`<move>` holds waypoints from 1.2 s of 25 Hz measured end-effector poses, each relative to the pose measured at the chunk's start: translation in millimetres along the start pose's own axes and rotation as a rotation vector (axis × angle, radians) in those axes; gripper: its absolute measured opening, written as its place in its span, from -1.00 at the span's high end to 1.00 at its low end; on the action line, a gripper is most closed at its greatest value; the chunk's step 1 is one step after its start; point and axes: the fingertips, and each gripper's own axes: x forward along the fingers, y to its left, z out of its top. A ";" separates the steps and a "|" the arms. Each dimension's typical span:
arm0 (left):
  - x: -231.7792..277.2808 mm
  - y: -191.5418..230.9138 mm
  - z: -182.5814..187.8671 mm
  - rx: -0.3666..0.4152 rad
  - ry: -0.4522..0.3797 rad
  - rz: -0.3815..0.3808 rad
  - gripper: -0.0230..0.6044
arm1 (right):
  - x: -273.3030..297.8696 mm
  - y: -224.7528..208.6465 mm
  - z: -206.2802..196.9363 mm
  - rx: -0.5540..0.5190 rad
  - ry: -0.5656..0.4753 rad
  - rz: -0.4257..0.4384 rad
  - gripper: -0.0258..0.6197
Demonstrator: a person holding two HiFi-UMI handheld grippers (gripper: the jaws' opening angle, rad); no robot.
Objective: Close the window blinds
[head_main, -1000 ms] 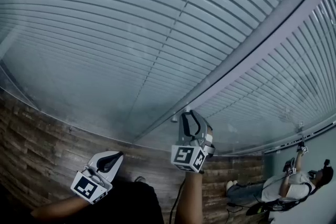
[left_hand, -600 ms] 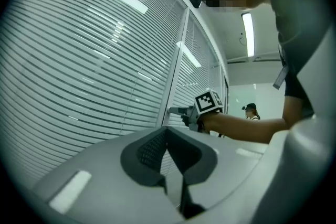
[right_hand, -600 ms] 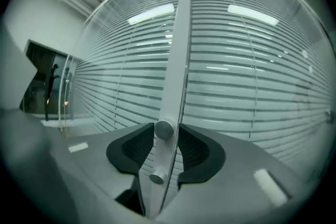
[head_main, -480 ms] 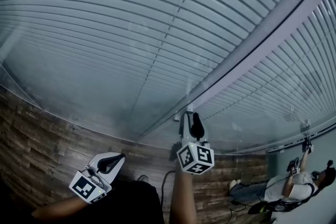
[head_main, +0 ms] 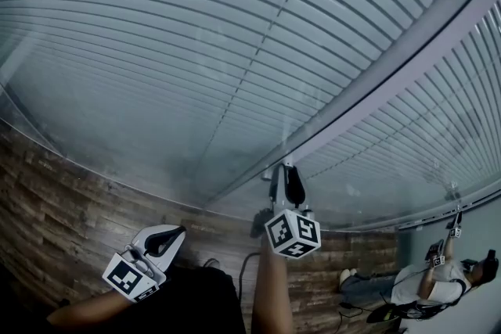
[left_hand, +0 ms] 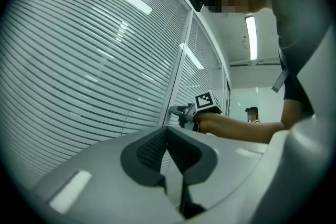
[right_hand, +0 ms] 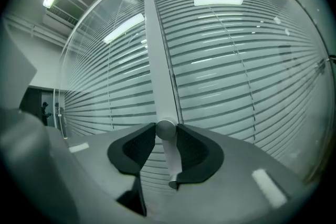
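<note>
Glass-fronted blinds (head_main: 196,51) fill the wall; their tilt knob (right_hand: 166,128), on the mullion (head_main: 391,66), lies dead ahead of the level right gripper (head_main: 286,180), whose jaws have just been closing and now clamp it, while the left gripper (head_main: 145,253), jaws together and empty, hangs lower, well apart.

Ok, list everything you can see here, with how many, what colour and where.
blinds: two panels, pale grey, either side of the post
post: one, light grey, upright between the panels
knob: one, silver, on the post
floor: one, brown wood planks, below the blinds
ceiling lights: at least two, white, overhead
other person: one, white top, far right
left tool: one, grey, jaws together, empty, back from the blinds
right tool: one, grey, jaws just closed further, pressing on the knob
</note>
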 end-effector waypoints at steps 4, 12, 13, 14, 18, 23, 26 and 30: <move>-2.9 4.1 -4.1 -0.009 -0.008 0.012 0.93 | 0.6 3.8 -5.2 -0.013 -0.006 0.007 0.51; 14.6 -15.1 -1.0 -0.020 -0.015 0.017 0.93 | -16.3 -4.2 0.8 -0.052 -0.007 0.004 0.60; 16.9 -16.6 -1.6 -0.023 -0.011 0.018 0.93 | -19.9 -3.9 1.0 -0.057 -0.008 0.006 0.62; 19.4 -18.1 -2.9 -0.027 -0.005 0.018 0.93 | -23.8 -3.6 1.2 -0.062 -0.010 0.008 0.65; 33.0 -31.2 -10.7 -0.039 0.011 -0.002 0.93 | -45.5 -4.9 3.4 -0.080 -0.030 0.017 0.92; 52.2 -41.2 -13.5 -0.034 -0.012 0.013 0.93 | -72.6 4.6 -8.6 -0.142 -0.014 0.070 0.92; 71.8 -55.5 -11.3 -0.030 -0.006 0.014 0.93 | -84.2 -0.8 -6.6 -0.200 -0.010 0.092 0.92; 94.9 -71.3 -10.3 -0.013 0.000 0.020 0.93 | -93.9 -15.9 -6.2 -0.207 -0.006 0.108 0.92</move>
